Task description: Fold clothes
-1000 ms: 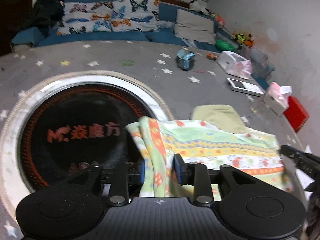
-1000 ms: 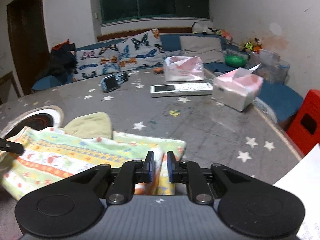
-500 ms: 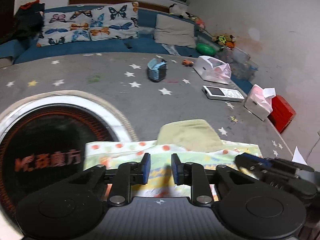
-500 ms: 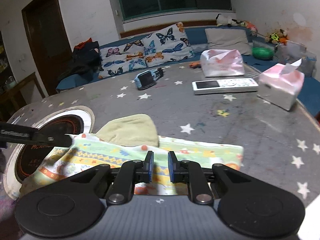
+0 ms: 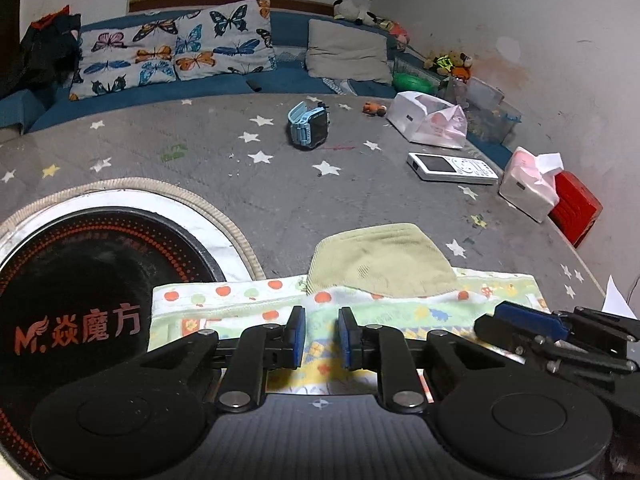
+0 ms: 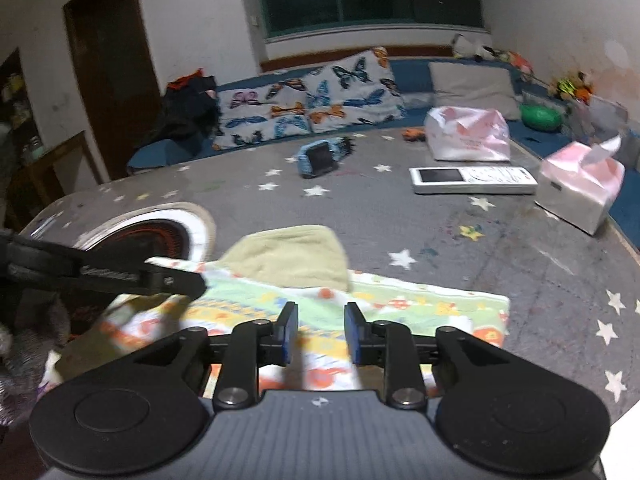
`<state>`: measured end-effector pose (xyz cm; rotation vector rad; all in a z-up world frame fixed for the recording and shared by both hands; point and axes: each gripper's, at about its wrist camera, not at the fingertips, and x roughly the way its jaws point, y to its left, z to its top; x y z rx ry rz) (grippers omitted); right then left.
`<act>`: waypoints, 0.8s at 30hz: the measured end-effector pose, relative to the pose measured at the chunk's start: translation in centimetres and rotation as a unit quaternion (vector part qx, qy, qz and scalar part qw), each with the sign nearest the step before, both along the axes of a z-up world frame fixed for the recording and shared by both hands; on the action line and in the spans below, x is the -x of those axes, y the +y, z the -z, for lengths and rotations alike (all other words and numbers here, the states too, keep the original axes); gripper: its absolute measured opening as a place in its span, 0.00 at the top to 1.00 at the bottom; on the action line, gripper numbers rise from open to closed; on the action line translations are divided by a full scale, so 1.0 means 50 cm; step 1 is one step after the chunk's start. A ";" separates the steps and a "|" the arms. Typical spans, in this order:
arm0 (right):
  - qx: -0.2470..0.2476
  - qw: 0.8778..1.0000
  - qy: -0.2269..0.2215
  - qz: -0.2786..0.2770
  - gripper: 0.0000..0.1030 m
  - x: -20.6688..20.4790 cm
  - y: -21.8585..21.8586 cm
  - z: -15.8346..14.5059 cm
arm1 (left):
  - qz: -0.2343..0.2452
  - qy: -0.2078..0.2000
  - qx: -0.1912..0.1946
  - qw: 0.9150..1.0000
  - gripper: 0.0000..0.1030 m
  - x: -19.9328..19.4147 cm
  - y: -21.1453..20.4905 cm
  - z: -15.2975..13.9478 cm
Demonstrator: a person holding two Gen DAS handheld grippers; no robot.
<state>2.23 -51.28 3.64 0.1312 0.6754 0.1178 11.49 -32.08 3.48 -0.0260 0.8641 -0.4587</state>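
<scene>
A colourful printed garment lies folded flat on the grey star-patterned table, with its olive-green waistband sticking out at the far side. It also shows in the right wrist view with the waistband. My left gripper is open just above the garment's near edge, nothing between its pads. My right gripper is open over the garment, empty. The right gripper shows at the right of the left view; the left gripper's finger crosses the right view.
A round induction cooker is set in the table at left, under the garment's left end. Farther back lie a blue watch, a white remote, a tissue box and a plastic bag. A red box stands beyond the right edge.
Both grippers let go of the garment and opened. The garment, held up and folded over a second ago, now lies flat. Both grippers drew back toward its near edge.
</scene>
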 end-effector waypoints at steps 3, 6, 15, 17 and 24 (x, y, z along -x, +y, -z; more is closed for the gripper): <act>-0.007 1.000 0.001 -0.014 0.75 0.016 0.020 -0.003 | 0.007 -0.009 -0.003 1.000 0.81 0.024 0.002 -0.009; -0.005 1.000 0.004 -0.021 0.73 0.029 0.035 -0.001 | 0.015 -0.019 -0.005 1.000 0.81 0.051 0.005 -0.018; 0.026 0.999 0.001 -0.041 0.70 0.094 0.074 0.003 | 0.030 -0.031 0.003 0.999 0.81 0.140 0.035 -0.018; 0.040 0.998 -0.003 -0.044 0.70 0.112 0.084 0.004 | 0.030 -0.036 -0.002 0.999 0.81 0.158 0.040 -0.012; 0.073 0.996 -0.017 -0.057 0.68 0.161 0.112 0.000 | 0.030 -0.044 -0.010 0.999 0.81 0.193 0.052 0.000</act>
